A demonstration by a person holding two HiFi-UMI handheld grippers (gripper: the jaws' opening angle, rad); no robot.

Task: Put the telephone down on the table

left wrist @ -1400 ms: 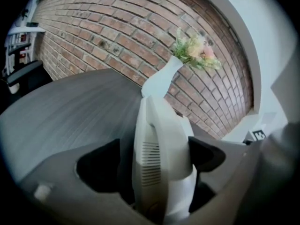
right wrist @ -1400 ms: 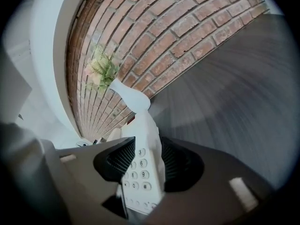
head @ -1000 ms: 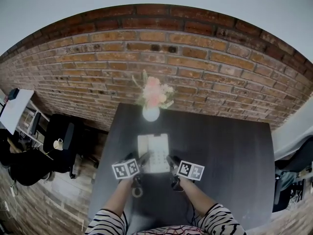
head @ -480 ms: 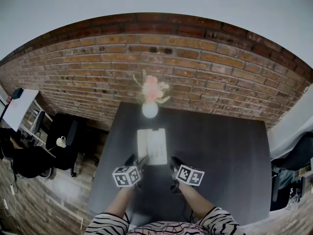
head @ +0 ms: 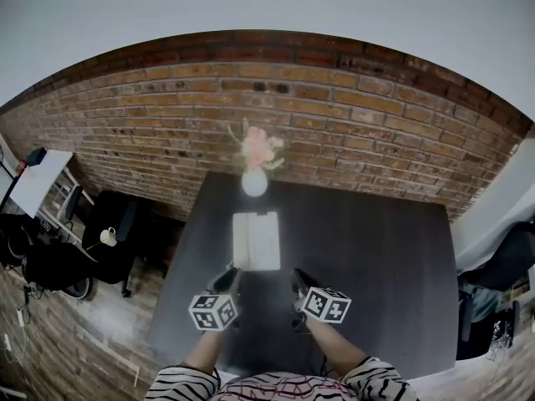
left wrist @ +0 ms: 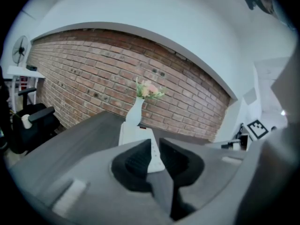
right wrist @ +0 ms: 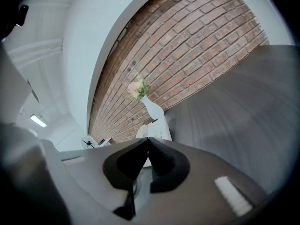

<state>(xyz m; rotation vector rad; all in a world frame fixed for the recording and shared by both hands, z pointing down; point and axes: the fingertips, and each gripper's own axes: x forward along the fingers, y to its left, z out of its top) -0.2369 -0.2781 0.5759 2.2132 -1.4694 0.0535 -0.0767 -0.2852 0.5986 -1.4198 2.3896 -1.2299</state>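
Observation:
The white telephone [head: 256, 241] lies flat on the dark table [head: 376, 257], just in front of a white vase. Both grippers hang above the table on the person's side of the phone, apart from it. My left gripper [head: 229, 277] is closing; a narrow gap remains between its jaws, with nothing in it. My right gripper [head: 297, 279] is shut and empty. In the left gripper view the telephone [left wrist: 133, 132] shows beyond the left gripper [left wrist: 155, 142]. In the right gripper view the telephone [right wrist: 159, 128] lies past the touching tips of the right gripper [right wrist: 148, 139].
A white vase [head: 254, 182] of pink flowers stands at the table's far edge, against the brick wall [head: 334, 115]. A black office chair [head: 109, 232] sits on the wooden floor to the left. A white desk edge [head: 493, 215] lies at the right.
Both grippers let go of the telephone's sides, drew back toward the person and rose. Their jaws closed on the way. The telephone stayed flat on the table.

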